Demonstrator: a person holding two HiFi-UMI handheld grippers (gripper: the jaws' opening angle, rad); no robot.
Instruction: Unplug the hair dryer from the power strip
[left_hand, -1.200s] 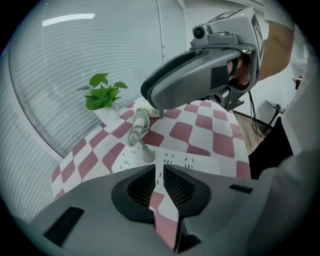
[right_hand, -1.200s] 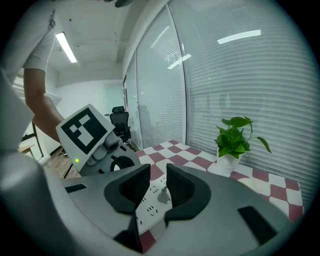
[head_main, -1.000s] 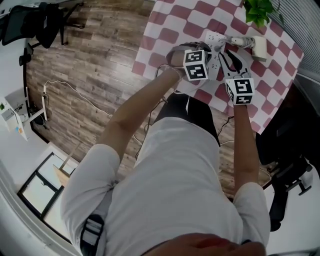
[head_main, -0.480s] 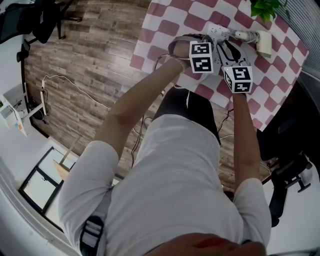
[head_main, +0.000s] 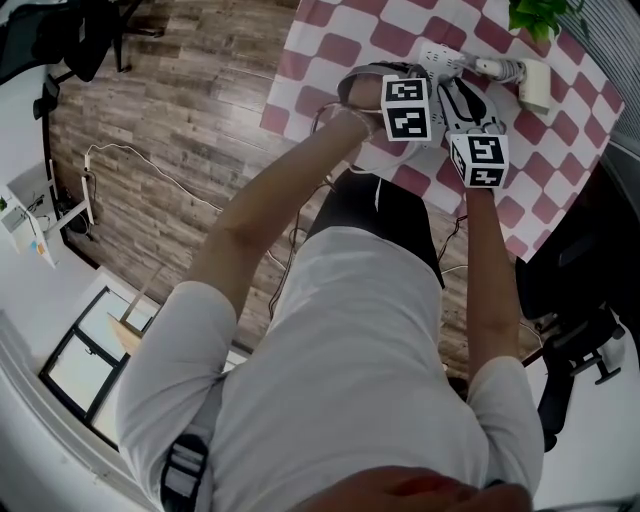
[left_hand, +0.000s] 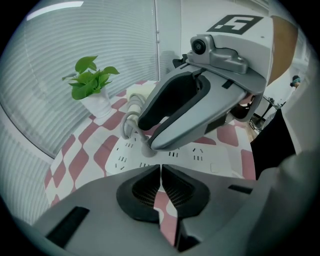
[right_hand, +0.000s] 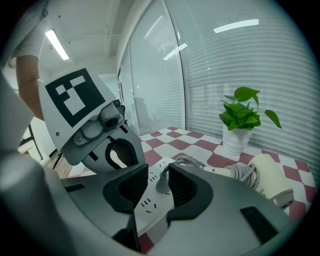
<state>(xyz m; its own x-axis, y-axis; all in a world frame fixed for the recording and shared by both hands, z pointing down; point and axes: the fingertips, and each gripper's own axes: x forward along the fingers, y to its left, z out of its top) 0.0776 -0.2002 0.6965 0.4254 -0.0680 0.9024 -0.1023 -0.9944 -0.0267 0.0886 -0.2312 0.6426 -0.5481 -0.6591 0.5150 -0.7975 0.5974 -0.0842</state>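
A white power strip lies on the checkered table. A grey plug stands in the strip, and its cord runs to the cream hair dryer lying at the right. My right gripper is open, its pads on either side of the plug with small gaps. My left gripper is shut on nothing and points steeply down just before the strip's near edge. In the left gripper view the plug shows under the right gripper's finger.
A small potted plant in a white pot stands behind the hair dryer near the blinds. The table's edge drops to a wooden floor. A black chair stands to the right of the person.
My right gripper has sunk toward the power strip and its jaws now flank the plug. The left gripper has barely moved.
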